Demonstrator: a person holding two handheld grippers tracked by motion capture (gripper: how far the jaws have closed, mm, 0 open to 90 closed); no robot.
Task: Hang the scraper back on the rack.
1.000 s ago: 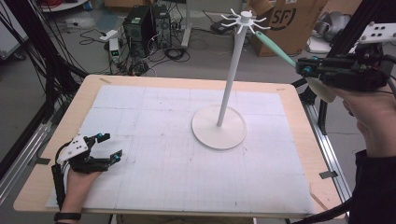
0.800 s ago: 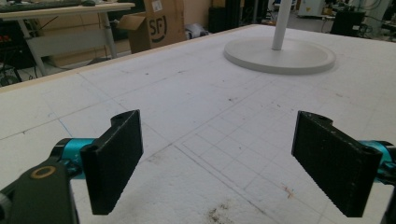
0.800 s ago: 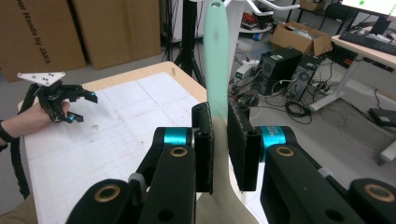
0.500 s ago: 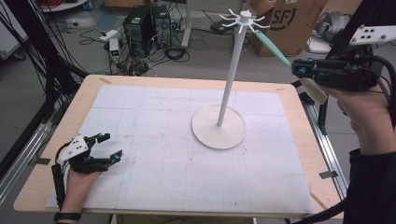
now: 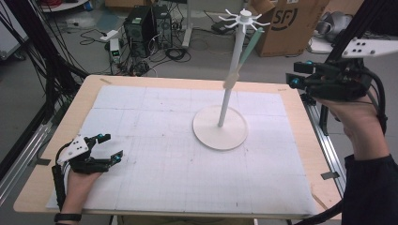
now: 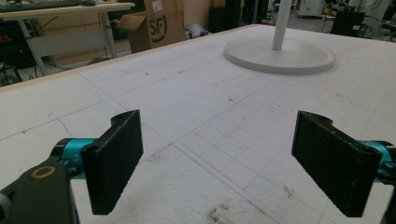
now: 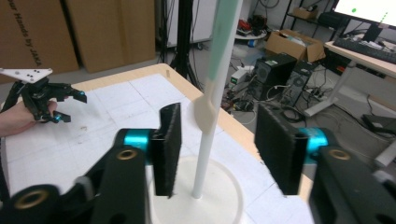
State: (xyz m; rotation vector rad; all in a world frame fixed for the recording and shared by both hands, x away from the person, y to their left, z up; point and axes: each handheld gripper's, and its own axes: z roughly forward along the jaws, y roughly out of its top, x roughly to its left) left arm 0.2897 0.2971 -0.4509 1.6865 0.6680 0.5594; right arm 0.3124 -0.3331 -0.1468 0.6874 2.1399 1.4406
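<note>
— Fingers of the left gripper (image 5: 107, 147) are seen wide apart, and nothing is held between them. How is the gripper placed?

— It is rested low on the white sheet (image 5: 155, 140) near the front left corner of the counter (image 5: 56, 154), with a hand (image 5: 77, 180) under it. In the left gripper view, bare sheet is seen between the two black fingers (image 6: 116, 158).

— And the right gripper (image 5: 293, 77)?

— It is held in the air over the right edge of the counter, well above the surface. In the right gripper view its fingers (image 7: 168, 149) are spread apart, and nothing is gripped by them. The pole of the stand (image 7: 208, 158) is seen in the gap between them, but farther off, not touched.

— Where is the stand (image 5: 220, 126) placed?

— Its round white base is set on the sheet, a little right of the middle of the counter. The pole is upright, and short spokes are spread around its top.

— Is something hung on it?

— Yes. A spoon (image 5: 241, 58) with a pale green handle and a cream bowl is hung from one spoke. It is tilted, with the bowl down beside the pole, about halfway up. In the right gripper view it is blurred (image 7: 212, 84). Whether the pole is touched by it cannot be told.
</note>
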